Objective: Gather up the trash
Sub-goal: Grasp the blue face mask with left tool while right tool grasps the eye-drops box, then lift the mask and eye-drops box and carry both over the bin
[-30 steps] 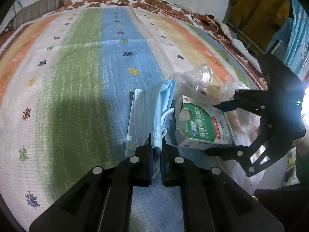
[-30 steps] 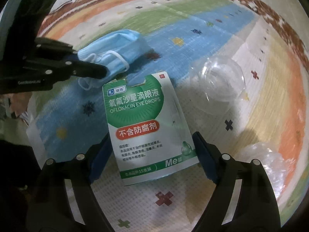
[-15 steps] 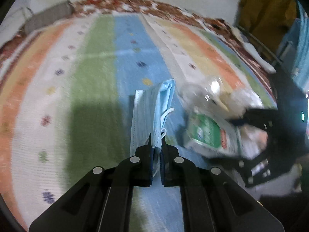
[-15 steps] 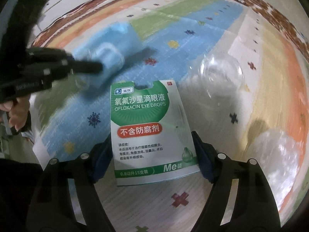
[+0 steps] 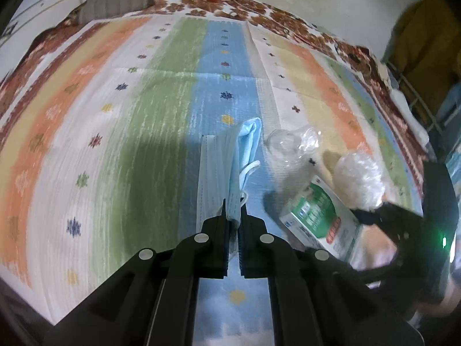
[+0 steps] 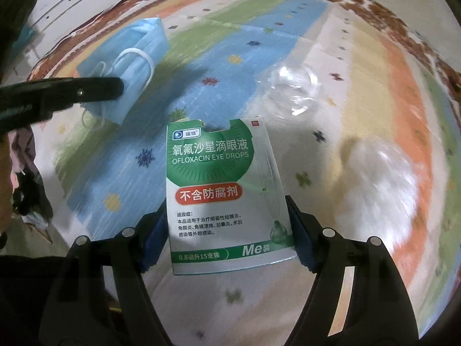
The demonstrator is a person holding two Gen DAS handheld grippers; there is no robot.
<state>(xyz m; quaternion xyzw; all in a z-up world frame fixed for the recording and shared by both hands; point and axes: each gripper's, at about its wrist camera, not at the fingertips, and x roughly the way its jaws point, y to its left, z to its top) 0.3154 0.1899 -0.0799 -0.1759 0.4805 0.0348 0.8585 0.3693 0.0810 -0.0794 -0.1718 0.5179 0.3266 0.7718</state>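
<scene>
My left gripper (image 5: 233, 216) is shut on a blue face mask (image 5: 222, 173) and holds it above the striped cloth; the mask also shows in the right wrist view (image 6: 129, 63). My right gripper (image 6: 227, 225) is shut on a green-and-white eye-drops box (image 6: 222, 193), held off the cloth; the box shows at the right of the left wrist view (image 5: 319, 219). A crumpled clear plastic cup (image 6: 291, 89) lies on the cloth beyond the box. A white crumpled plastic wad (image 6: 374, 184) lies to the right.
The striped cloth (image 5: 115, 132) covers a bed with a floral border. A grey pillow (image 5: 115, 4) lies at the far edge. A yellow garment (image 5: 423, 43) hangs at the right.
Both grippers have risen away from the cloth, carrying the mask and the box. The cup and plastic wad stayed on the cloth.
</scene>
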